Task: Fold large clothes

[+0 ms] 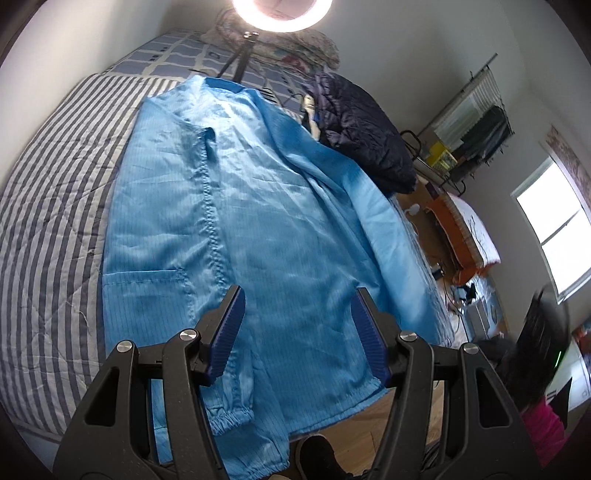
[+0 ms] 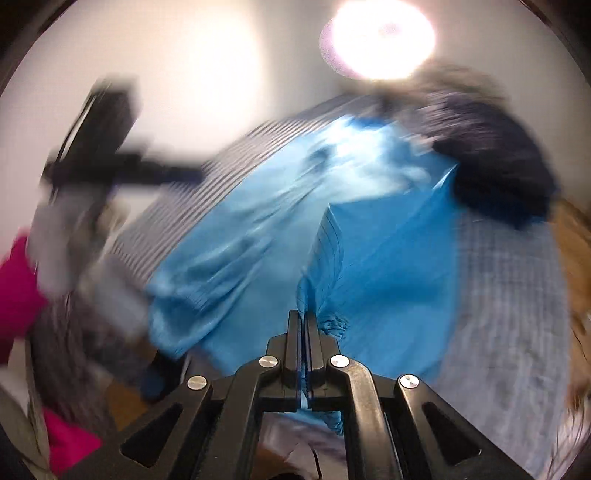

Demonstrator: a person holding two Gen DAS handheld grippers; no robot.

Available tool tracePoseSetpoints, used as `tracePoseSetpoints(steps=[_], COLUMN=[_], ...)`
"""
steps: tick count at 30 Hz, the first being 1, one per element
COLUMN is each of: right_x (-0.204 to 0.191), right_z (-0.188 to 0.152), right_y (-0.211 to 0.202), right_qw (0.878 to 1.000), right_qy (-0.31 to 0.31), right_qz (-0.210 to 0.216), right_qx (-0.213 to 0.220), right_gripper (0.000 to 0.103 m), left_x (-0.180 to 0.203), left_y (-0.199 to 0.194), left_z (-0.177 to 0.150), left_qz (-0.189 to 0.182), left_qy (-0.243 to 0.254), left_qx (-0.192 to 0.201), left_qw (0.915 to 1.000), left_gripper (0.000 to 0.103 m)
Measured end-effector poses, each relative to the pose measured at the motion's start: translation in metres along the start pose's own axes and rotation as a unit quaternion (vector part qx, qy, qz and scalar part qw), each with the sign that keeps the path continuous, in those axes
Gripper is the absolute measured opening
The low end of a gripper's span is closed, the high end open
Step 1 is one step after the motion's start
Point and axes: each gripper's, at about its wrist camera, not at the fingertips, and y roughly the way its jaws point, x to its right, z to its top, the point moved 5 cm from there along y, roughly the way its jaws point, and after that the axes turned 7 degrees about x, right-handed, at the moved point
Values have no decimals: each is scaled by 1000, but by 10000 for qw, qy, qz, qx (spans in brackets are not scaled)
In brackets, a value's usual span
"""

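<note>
A large light-blue coat (image 1: 236,229) lies spread lengthwise on a striped bed (image 1: 48,229), collar at the far end, hem over the near edge. One sleeve with an elastic cuff (image 1: 232,417) is folded along its front. My left gripper (image 1: 297,317) is open and empty, hovering above the coat's lower part. In the blurred right wrist view, my right gripper (image 2: 303,325) is shut on a gathered fold of the blue coat (image 2: 388,266) and lifts it off the bed.
A dark navy padded jacket (image 1: 365,136) lies on the bed's right side beside the coat. A ring light on a tripod (image 1: 282,11) stands at the far end. A wooden floor (image 1: 354,435) lies below the bed's near edge. A cluttered desk (image 1: 461,229) stands at the right.
</note>
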Motion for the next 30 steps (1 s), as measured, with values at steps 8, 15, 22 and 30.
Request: tracePoseSetpoints(steps=[8,15,22,30], right_x=[-33,34,152,139], right_z=[-53,-17,-38,-88], right_y=[46,-2,9,44], right_qw=[9920,9939,9760,9546], right_qy=[-597,707,2145,2763], right_qz=[456,843,-363,545], right_qx=[-1019,11,-97,-967], right_gripper=[19,31,32,16], left_x=[-8,3,19,19], left_y=[30,54,79,84], left_z=[-14,-31,-65,-77], left_qz=[208,93,-39,-1], left_qy=[114,203,411,495], left_qx=[-347,-661,-1101,-1206], left_qw=[9991,9976,9931,9915], left_gripper=[61,61,61,61])
